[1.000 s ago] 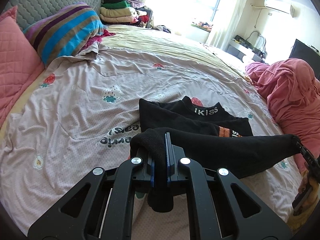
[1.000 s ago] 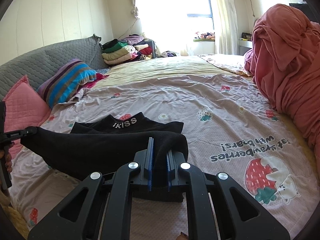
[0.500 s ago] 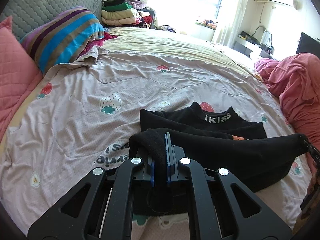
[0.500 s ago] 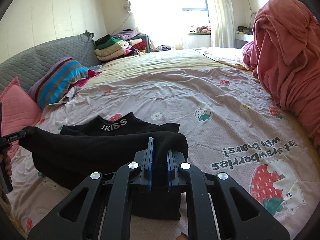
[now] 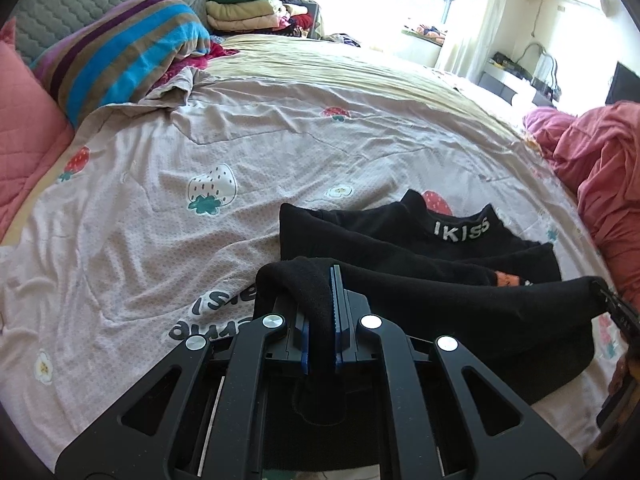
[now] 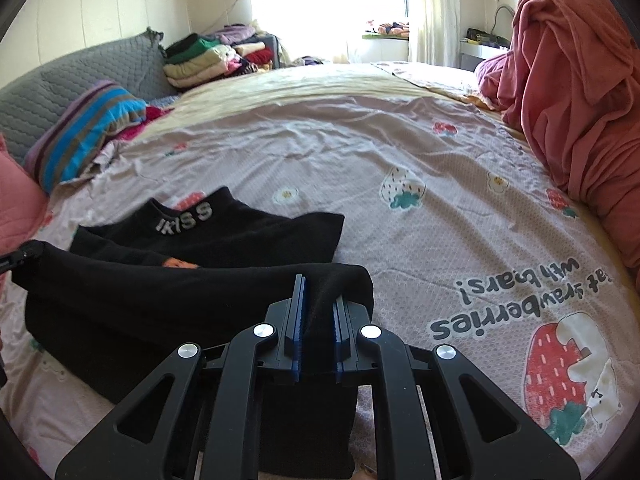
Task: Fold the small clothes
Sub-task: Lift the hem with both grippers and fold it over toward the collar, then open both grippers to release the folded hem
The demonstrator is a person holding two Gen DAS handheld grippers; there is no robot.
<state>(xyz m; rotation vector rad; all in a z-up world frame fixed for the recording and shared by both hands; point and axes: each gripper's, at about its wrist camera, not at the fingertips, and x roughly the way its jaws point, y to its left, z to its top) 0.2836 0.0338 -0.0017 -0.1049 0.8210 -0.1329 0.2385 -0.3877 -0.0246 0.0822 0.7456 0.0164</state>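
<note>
A: Where is the black garment (image 5: pixel 420 292)?

B: Stretched between both grippers, its lower fold lifted over the part lying on the bed sheet (image 5: pixel 160 208) (the strawberry-print one).

A: And the fingers?

B: The left gripper (image 5: pixel 320 316) is clamped on one corner of the fabric, the right gripper (image 6: pixel 318 320) on the other. The collar lettering faces up, beyond the raised fold.

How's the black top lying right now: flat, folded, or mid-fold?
Mid-fold: black top collar end lies on the bedsheet; both grippers hold its near edge raised over it.
</note>
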